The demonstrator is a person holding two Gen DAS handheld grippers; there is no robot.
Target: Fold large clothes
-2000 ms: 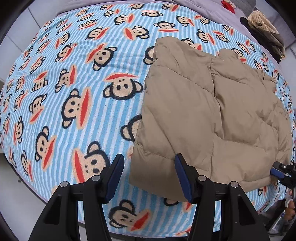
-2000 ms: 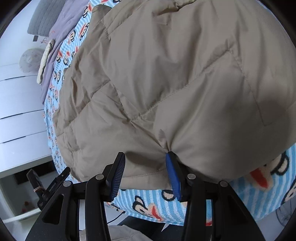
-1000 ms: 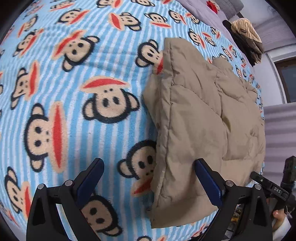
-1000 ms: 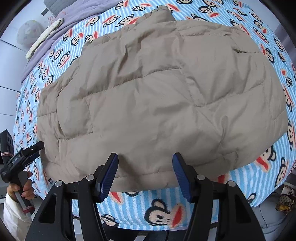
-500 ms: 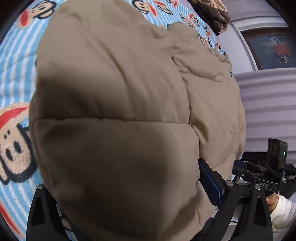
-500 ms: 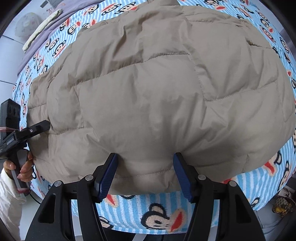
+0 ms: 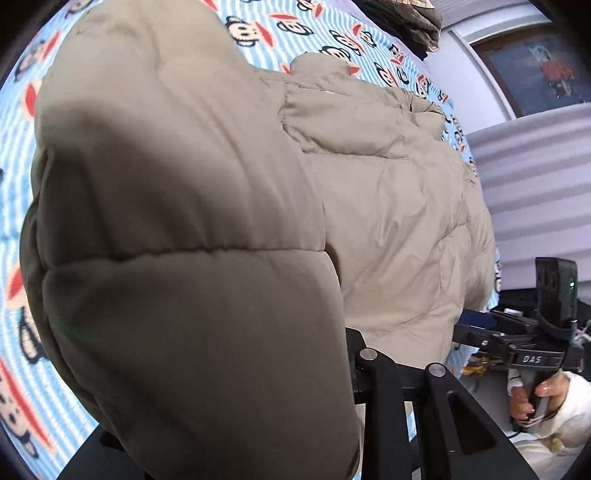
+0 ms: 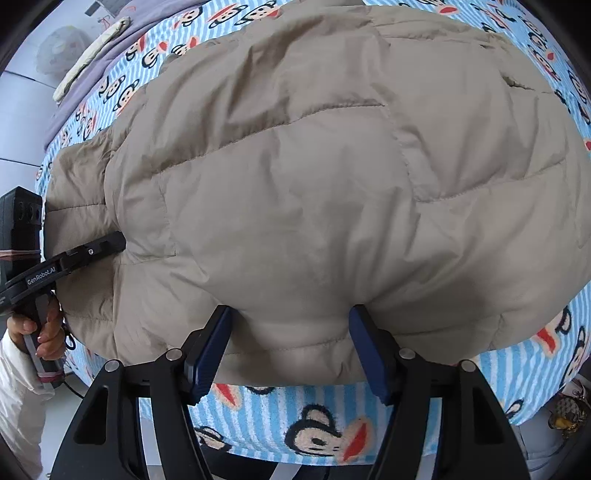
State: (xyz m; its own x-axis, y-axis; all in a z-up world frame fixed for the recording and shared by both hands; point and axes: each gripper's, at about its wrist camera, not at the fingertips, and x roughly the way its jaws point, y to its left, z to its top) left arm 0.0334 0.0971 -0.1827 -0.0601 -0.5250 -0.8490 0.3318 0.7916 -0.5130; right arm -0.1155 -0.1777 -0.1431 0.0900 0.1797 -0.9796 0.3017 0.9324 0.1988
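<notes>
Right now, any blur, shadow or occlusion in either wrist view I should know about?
Left wrist: the jacket bulges right at the lens, soft and shadowed, hiding the left gripper's fingers, whose jaws have just been closing; blanket edges bend with fisheye. Right wrist: evenly lit and sharp, both fingers clear, with slight shade where the jacket hem sits between them.

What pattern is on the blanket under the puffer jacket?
Light blue and white stripes with cartoon monkey faces, red mouths; the blanket shows best in the right wrist view.
</notes>
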